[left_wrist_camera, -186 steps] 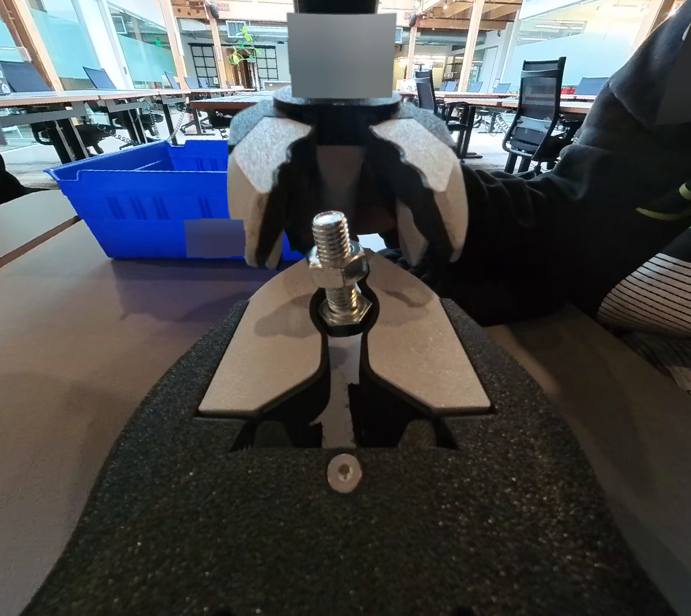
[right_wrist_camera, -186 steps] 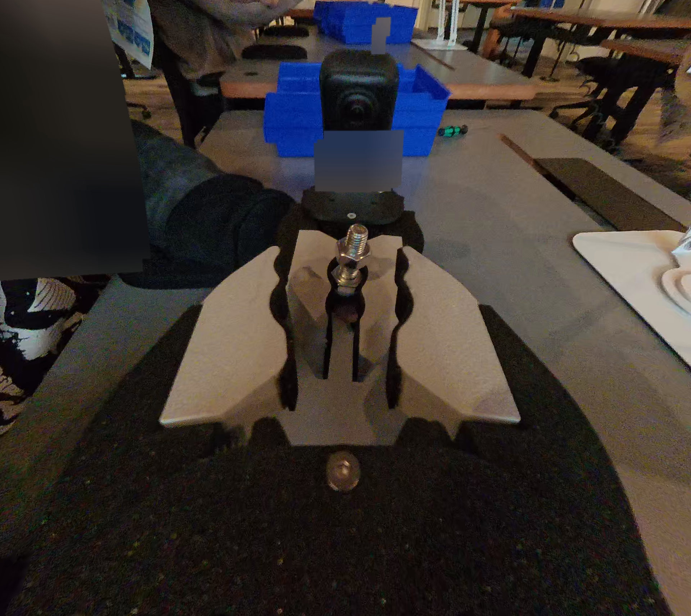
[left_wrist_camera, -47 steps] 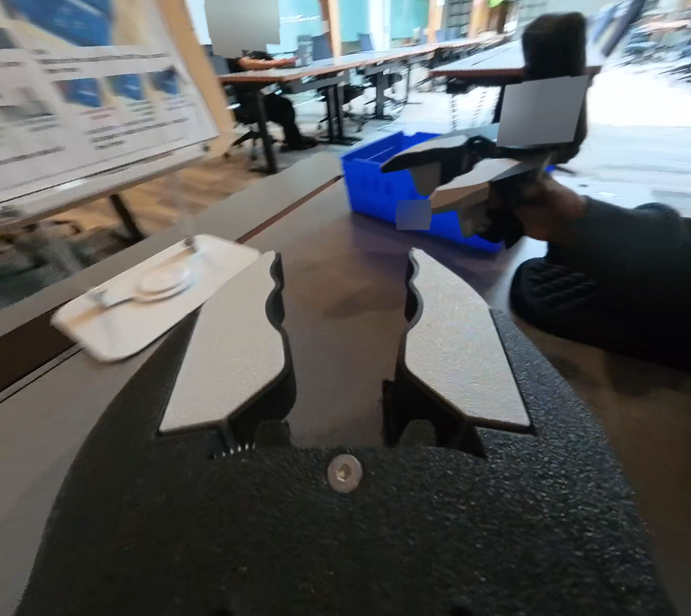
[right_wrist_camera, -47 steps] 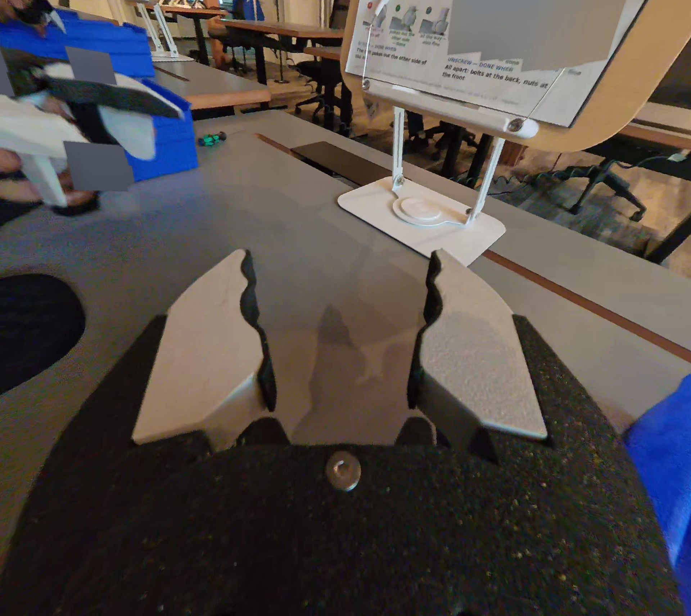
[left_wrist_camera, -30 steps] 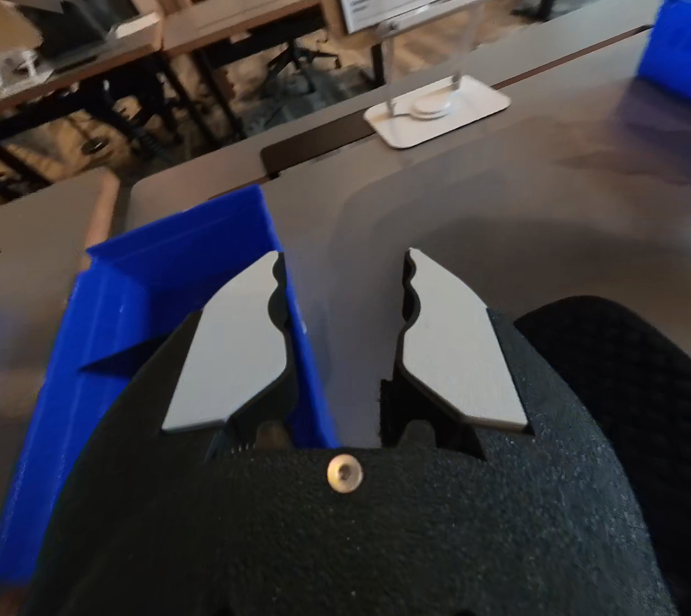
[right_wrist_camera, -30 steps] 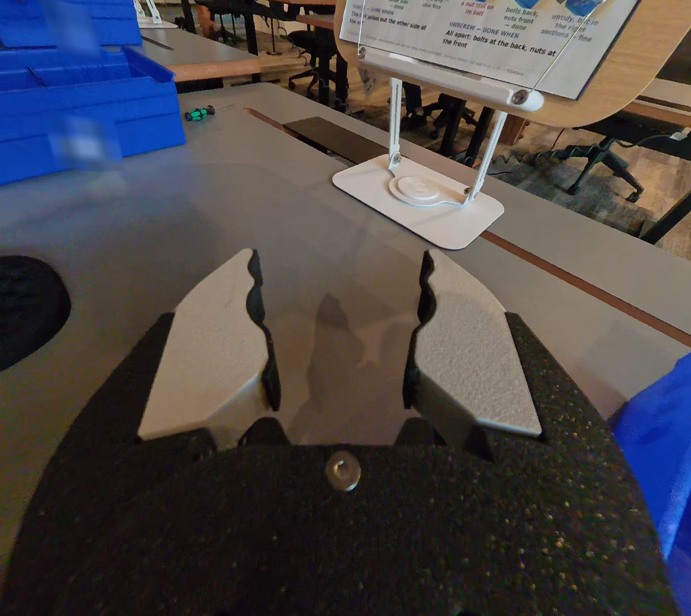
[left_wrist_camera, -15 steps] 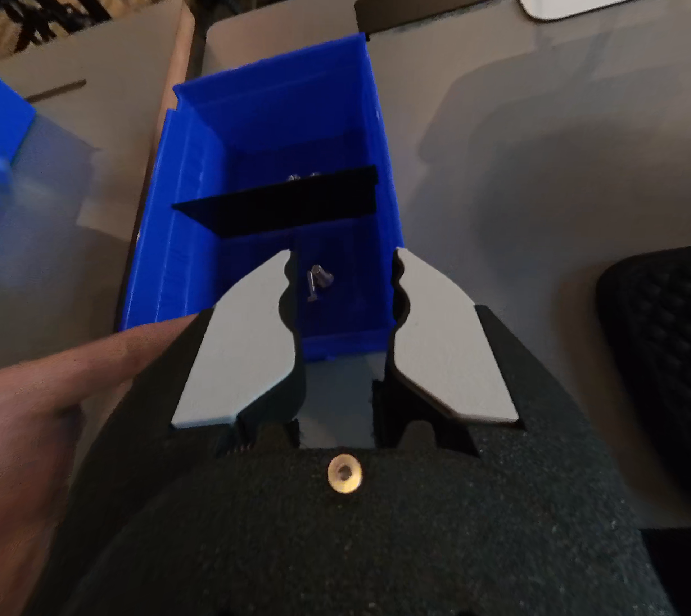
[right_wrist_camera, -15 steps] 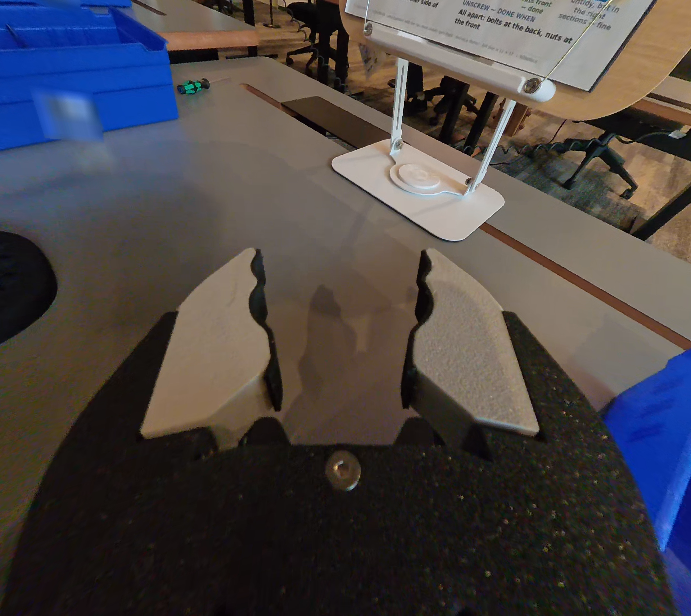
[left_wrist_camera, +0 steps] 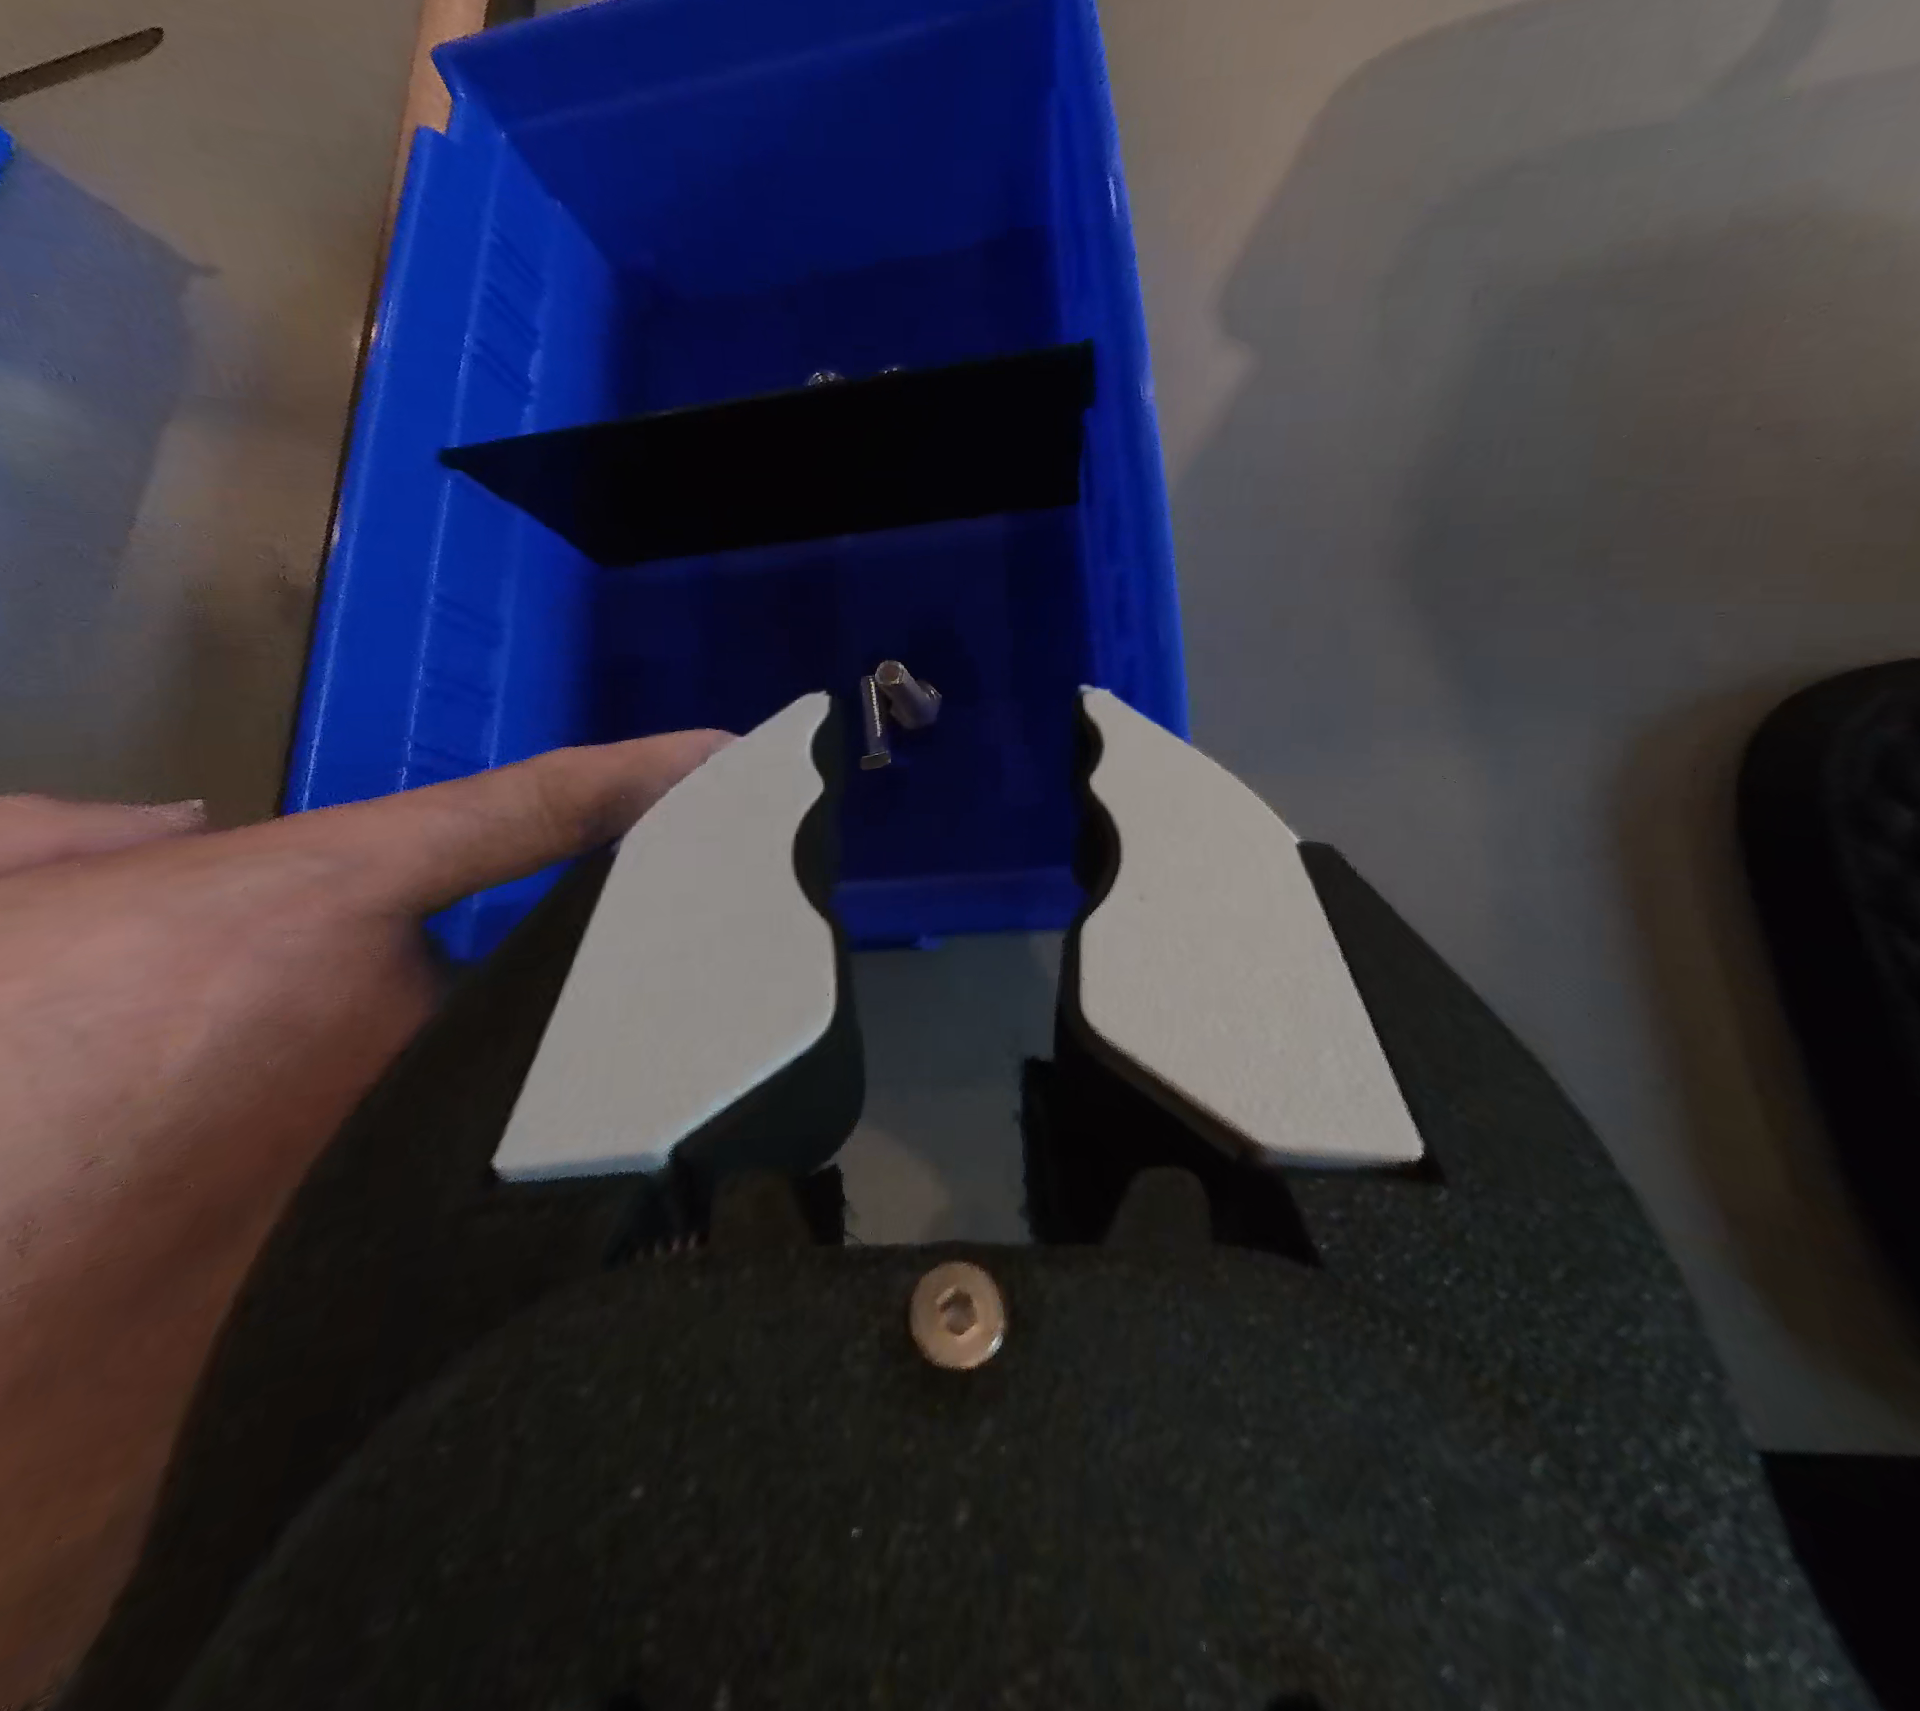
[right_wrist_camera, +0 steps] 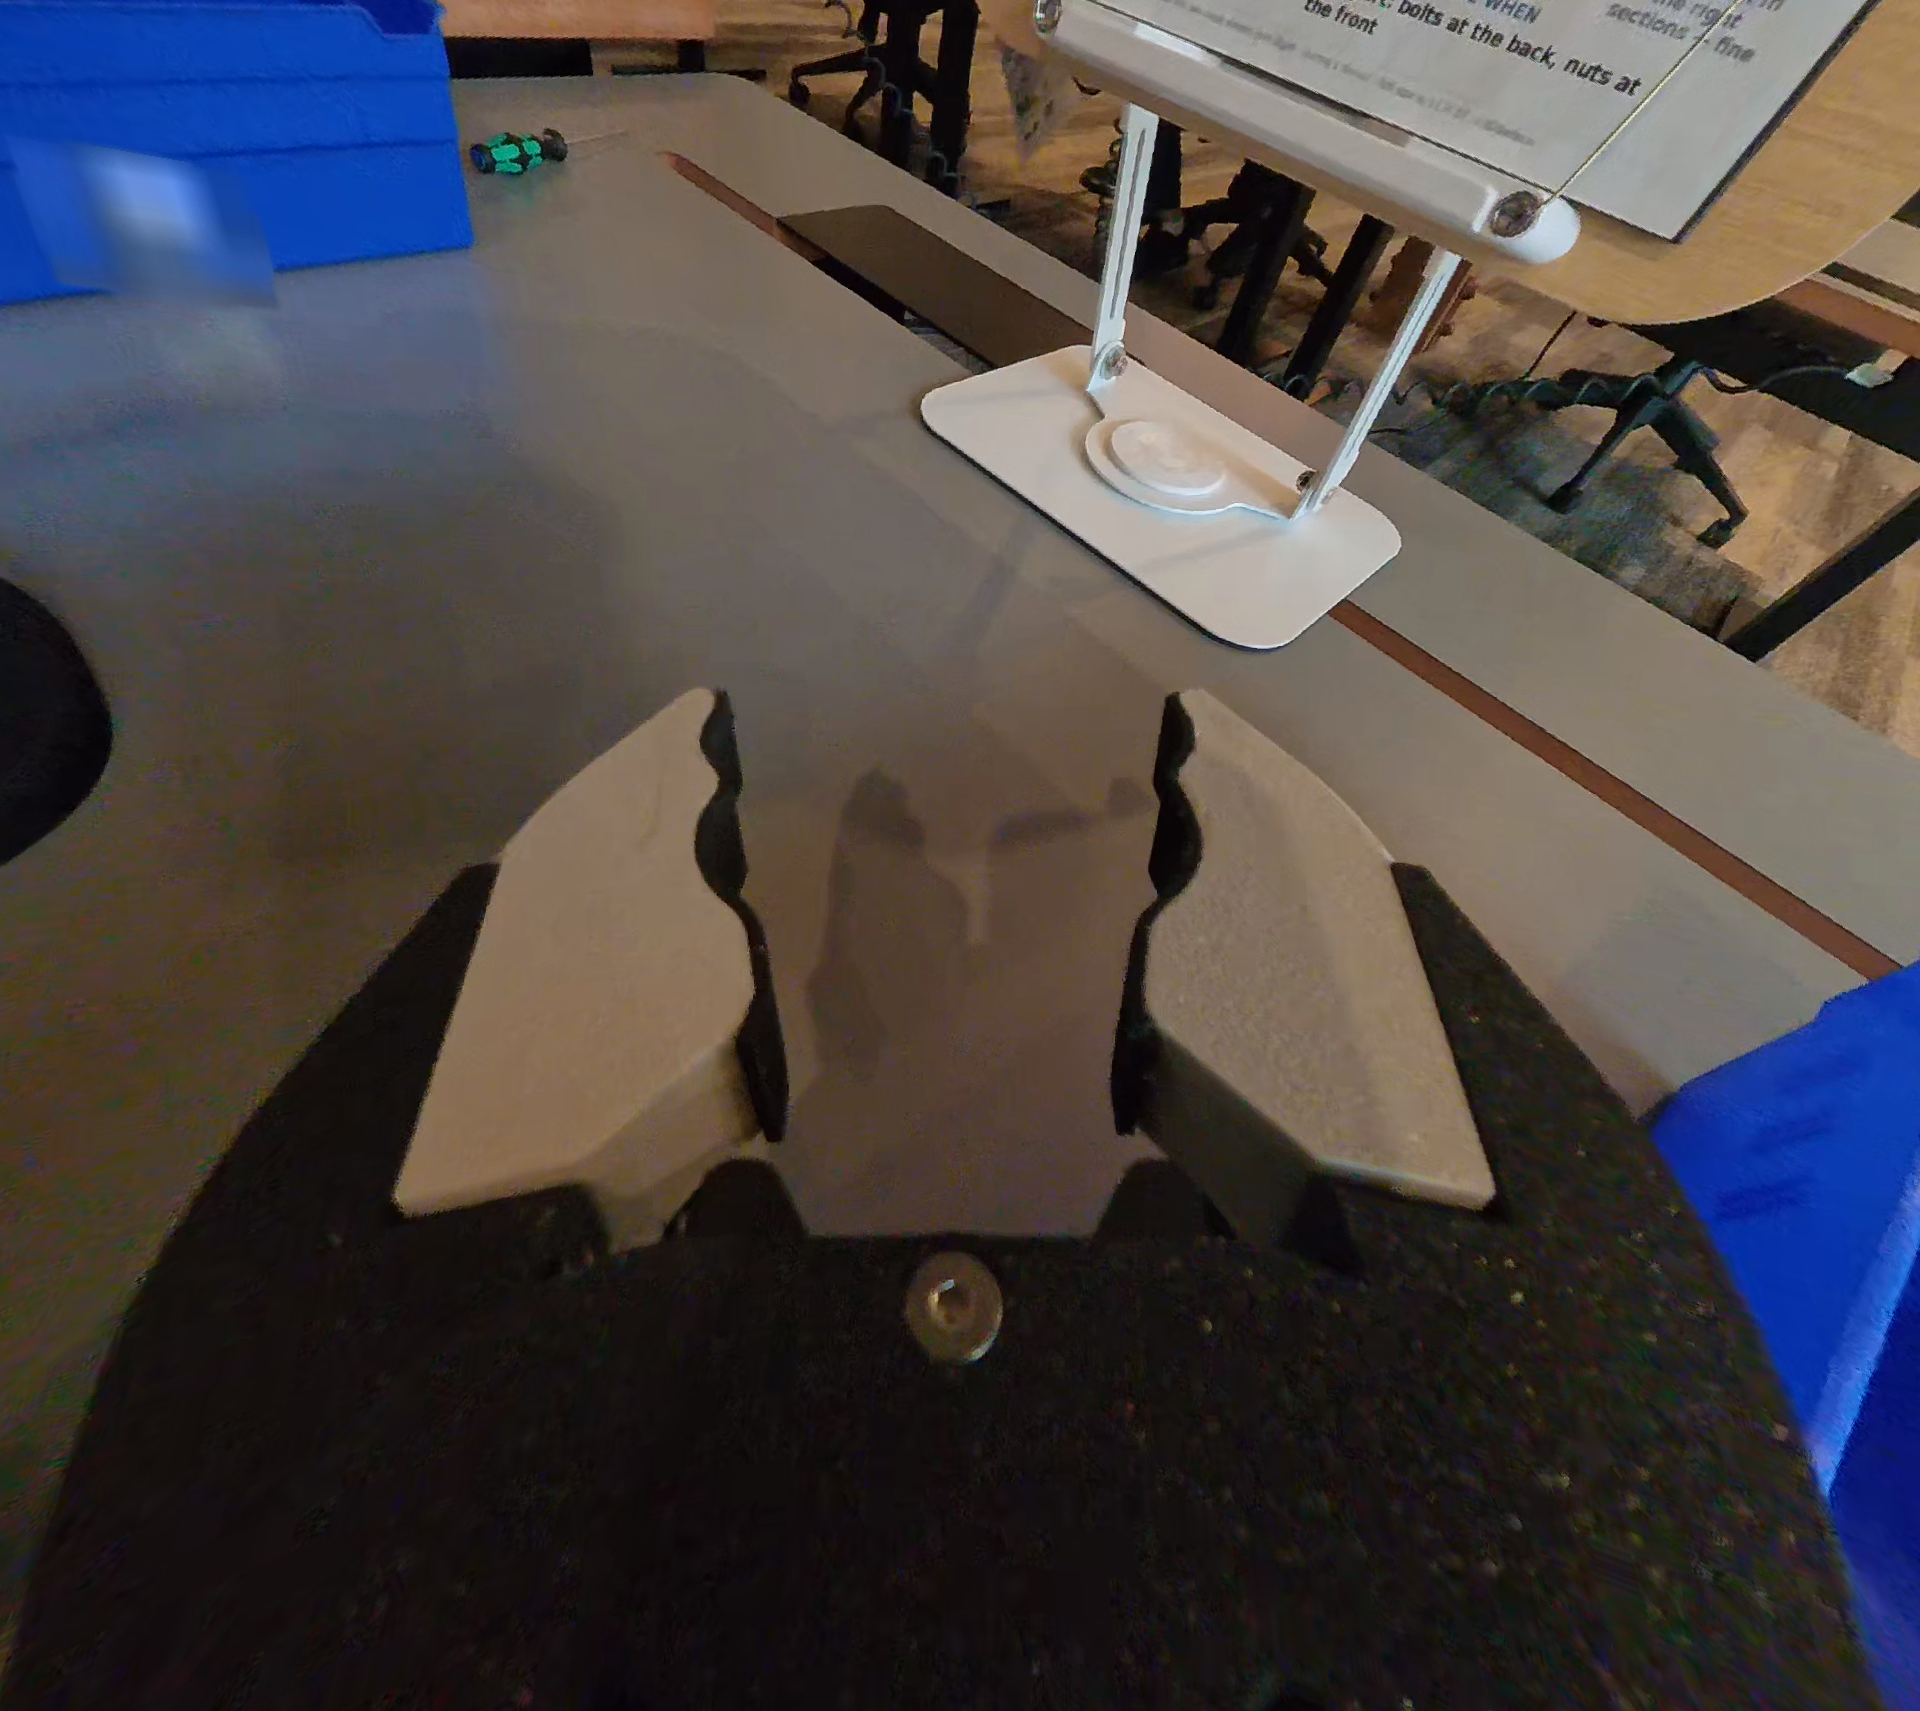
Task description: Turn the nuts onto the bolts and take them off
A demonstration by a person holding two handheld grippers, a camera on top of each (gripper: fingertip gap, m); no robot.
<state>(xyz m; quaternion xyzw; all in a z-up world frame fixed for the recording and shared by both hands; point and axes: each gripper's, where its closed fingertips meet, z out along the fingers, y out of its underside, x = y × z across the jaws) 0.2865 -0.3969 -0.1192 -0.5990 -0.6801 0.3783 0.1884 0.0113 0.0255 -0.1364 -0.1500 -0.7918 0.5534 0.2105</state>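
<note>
Left wrist view: your left gripper (left_wrist_camera: 954, 716) hangs over the blue bin's (left_wrist_camera: 1117, 373) near compartment, jaws apart and empty — two small bolts (left_wrist_camera: 891, 714) lie at twelve o'clock between the tips. Right wrist view: your right gripper (right_wrist_camera: 943, 716) gapes empty over the grey table (right_wrist_camera: 520, 518) — a white stand (right_wrist_camera: 1164, 498) at one o'clock.

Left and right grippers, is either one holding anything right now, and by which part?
Nothing is held. The left gripper and right gripper are both open and empty.
</note>
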